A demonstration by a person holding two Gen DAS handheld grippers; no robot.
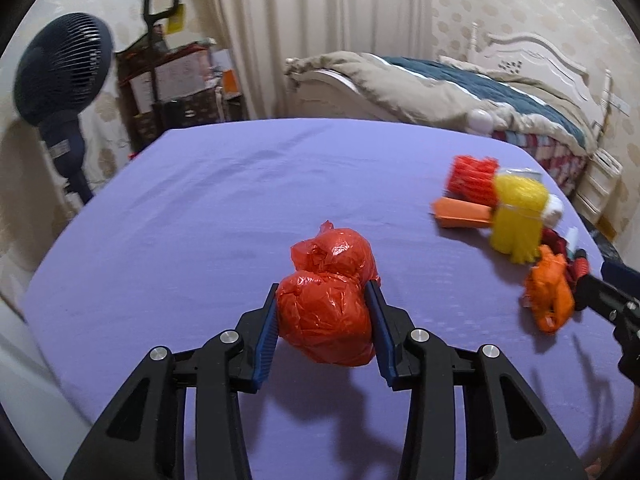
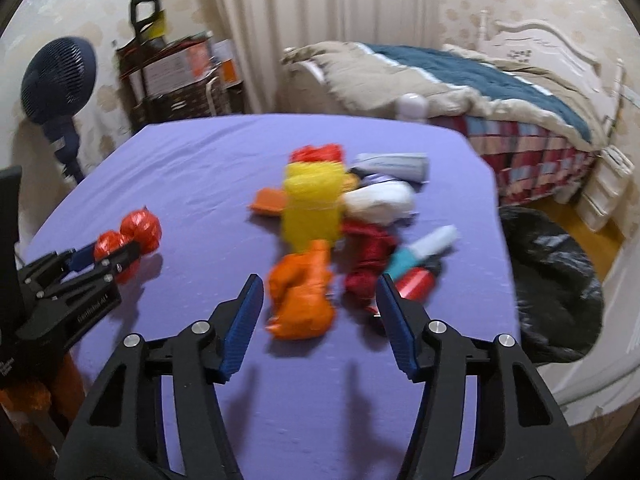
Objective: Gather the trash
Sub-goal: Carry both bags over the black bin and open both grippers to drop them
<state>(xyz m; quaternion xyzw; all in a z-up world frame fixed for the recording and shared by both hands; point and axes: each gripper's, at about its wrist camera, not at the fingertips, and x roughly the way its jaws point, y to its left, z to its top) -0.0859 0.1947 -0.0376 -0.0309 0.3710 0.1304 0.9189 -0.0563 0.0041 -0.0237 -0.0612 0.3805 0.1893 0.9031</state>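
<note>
crinkled red plastic bag [image 1: 326, 320] between blue ribbed pads [image 1: 267, 330]

Red bag [image 1: 326, 312]: thin crinkled plastic film, glossy. Bench [image 1: 224, 208] covered in matt purple cloth, lightly creased. Left gripper [image 1: 325, 300]: matt black plastic, ribbed blue pads [image 1: 267, 330], shiny metal pins [image 1: 228, 336].

The left black two-finger tool with blue ribbed pads [image 1: 325, 312] points forward, level over the purple-covered desk [image 1: 200, 208], its fingers pressed against both sides of a crumpled red plastic bag bundle [image 1: 326, 316]. The right black two-finger tool with blue ribbed pads [image 2: 320, 308] hangs just above the desk, fingers spread wide with nothing between them, tips aimed toward a crumpled orange plastic bag [image 2: 300, 300].
</note>
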